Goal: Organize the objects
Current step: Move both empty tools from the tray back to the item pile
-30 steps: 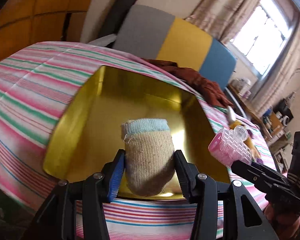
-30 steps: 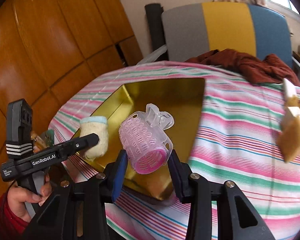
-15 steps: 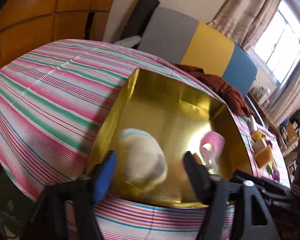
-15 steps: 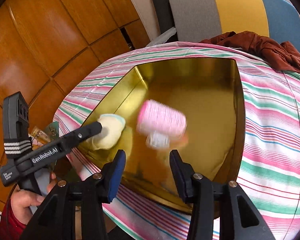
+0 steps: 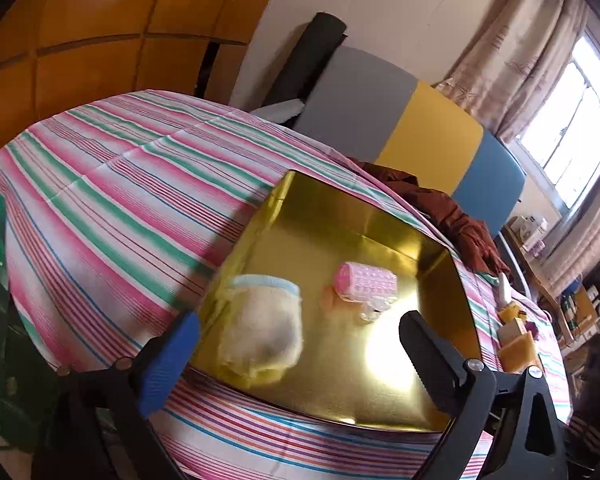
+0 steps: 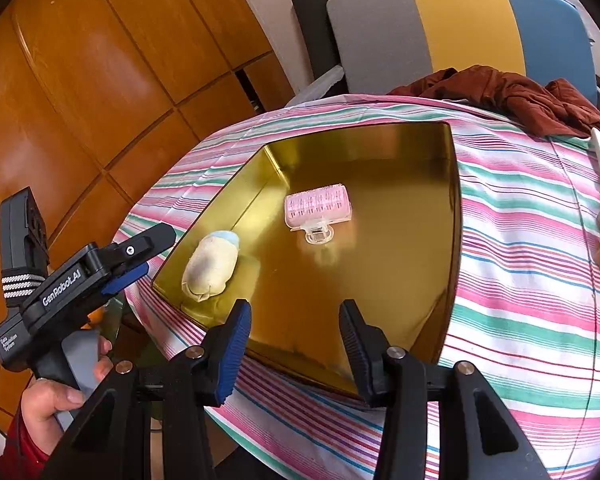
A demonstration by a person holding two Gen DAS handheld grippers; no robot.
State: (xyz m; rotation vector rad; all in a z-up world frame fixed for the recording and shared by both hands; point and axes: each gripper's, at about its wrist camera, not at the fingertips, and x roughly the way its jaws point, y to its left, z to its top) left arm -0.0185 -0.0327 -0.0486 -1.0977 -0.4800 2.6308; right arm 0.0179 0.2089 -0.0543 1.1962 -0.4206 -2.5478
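Striped table: both grippers [image 5: 296,354] [image 6: 296,336] angled down, empty.

Tray [image 6: 456,216] on tablecloth [image 6: 520,240], toward table's near edge. Sock [image 6: 210,266] in tray, near-left corner, against left wall. Hair roller [image 6: 318,204] in tray, mid-floor, right of and behind sock, apart from it. Garment [image 6: 512,98] on tablecloth behind tray, at far edge. Chair [image 6: 440,28] behind table. Small boxes [image 5: 516,340] on tablecloth right of tray.
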